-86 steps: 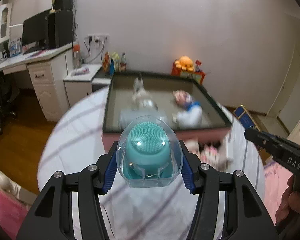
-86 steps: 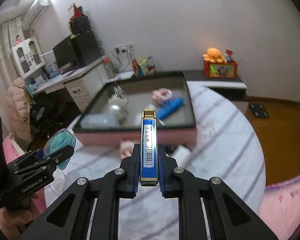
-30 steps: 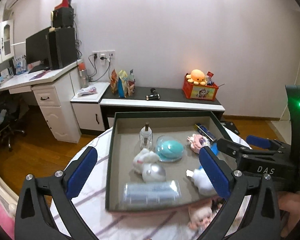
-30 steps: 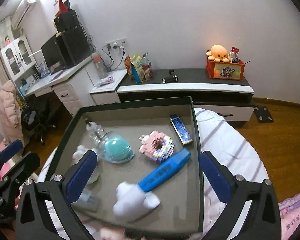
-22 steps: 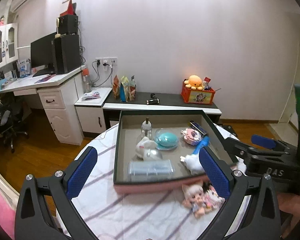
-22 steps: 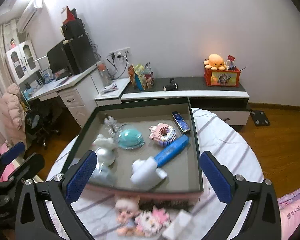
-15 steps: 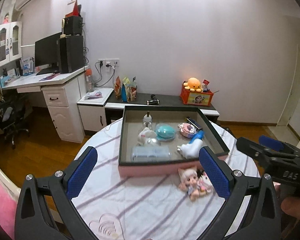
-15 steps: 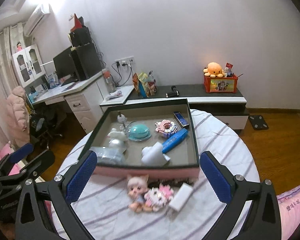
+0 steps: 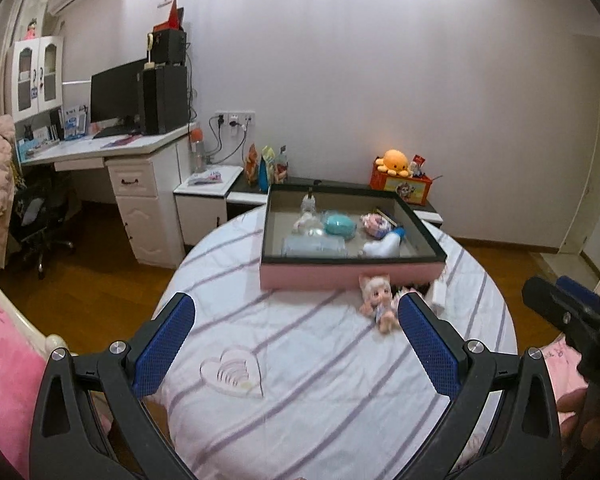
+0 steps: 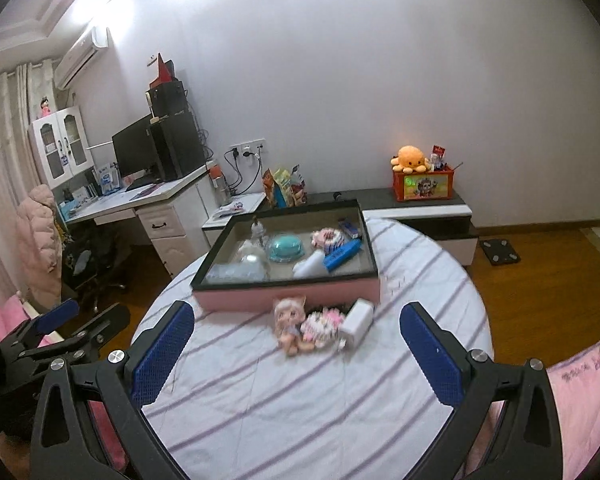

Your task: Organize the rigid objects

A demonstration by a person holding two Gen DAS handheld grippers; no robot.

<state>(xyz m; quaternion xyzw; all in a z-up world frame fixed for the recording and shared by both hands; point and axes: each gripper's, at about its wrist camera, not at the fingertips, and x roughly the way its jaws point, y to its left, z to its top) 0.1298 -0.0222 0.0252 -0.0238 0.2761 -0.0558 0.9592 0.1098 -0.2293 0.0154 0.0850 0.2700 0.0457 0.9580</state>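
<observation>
A pink box with a dark rim (image 9: 352,275) (image 10: 288,290) stands at the far side of the round striped table. Inside lie a teal domed brush (image 9: 339,225) (image 10: 286,249), a blue marker (image 10: 342,255), a pink block donut (image 10: 327,238) and a blue harmonica (image 10: 349,228). In front of the box lie a doll (image 9: 378,295) (image 10: 289,322), a small pink toy (image 10: 322,326) and a white block (image 10: 357,322). My left gripper (image 9: 296,344) and right gripper (image 10: 296,352) are both open and empty, held back over the near table.
The striped cloth (image 9: 320,360) covers the table. A white desk with a monitor (image 9: 112,98) stands far left. A low cabinet with an orange toy crate (image 10: 422,186) runs along the back wall. Pink bedding (image 10: 580,384) lies at the near right.
Both grippers placed the teal brush and the harmonica in the box, opened, and have pulled back from the box toward the near side of the table.
</observation>
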